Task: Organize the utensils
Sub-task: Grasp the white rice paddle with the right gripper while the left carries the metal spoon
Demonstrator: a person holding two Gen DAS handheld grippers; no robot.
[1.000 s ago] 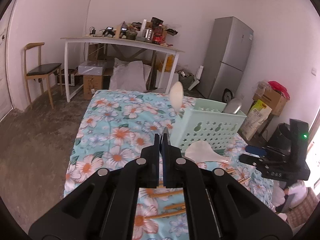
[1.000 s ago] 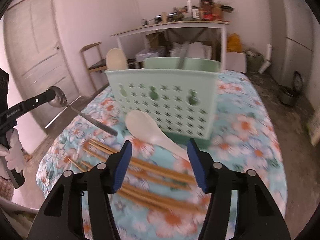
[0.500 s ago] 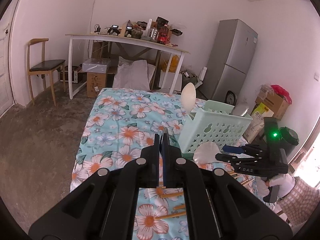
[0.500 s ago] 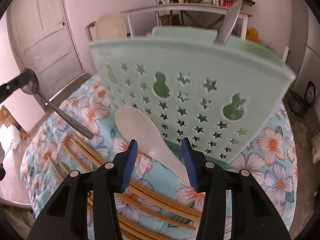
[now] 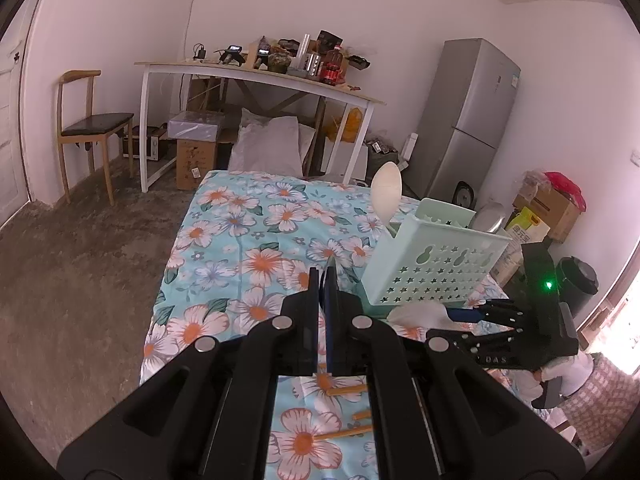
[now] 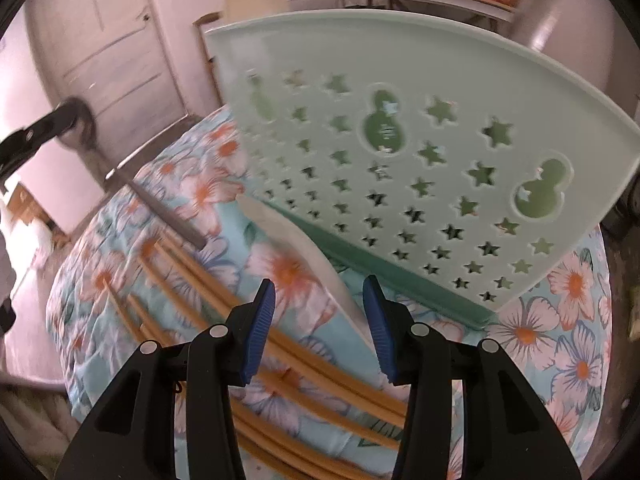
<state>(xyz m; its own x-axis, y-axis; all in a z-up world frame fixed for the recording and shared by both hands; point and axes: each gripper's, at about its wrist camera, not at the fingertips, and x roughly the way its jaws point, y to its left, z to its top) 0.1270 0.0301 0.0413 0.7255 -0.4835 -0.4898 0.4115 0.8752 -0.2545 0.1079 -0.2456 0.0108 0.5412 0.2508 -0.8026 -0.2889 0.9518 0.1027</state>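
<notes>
A: What is being gripped by the left gripper (image 5: 324, 276)?

B: A metal spoon (image 6: 160, 208) is being clenched there, with the jaws being pressed tight together on it. In the right wrist view it is being held by its bowl end. The handle is being angled down towards the floral cloth (image 5: 240, 240), with its tip near the wooden chopsticks (image 6: 304, 360).

A: And how is the right gripper (image 6: 319, 284) being carried?

B: It is being pointed steeply down at the cloth with its jaws apart. The handle of a white rice spoon (image 6: 296, 240) is being straddled by the blue pads (image 6: 260, 320). The handle is lying close to the right-hand pad but is not being squeezed. Whether that pad is touching it cannot be told.

A: Where is that rice spoon being supported?

B: It is being supported by the cloth and the chopsticks. Its broad end is being rested right at the foot of the mint-green basket (image 6: 400, 140). The chopsticks are being left side by side on the cloth, in front of the basket.

A: Is anything being stored in the basket?

B: A second white spoon (image 5: 386, 192) and a metal utensil (image 5: 490, 216) are being held upright in it, heads above the rim. Which compartments are being used cannot be told.
</notes>
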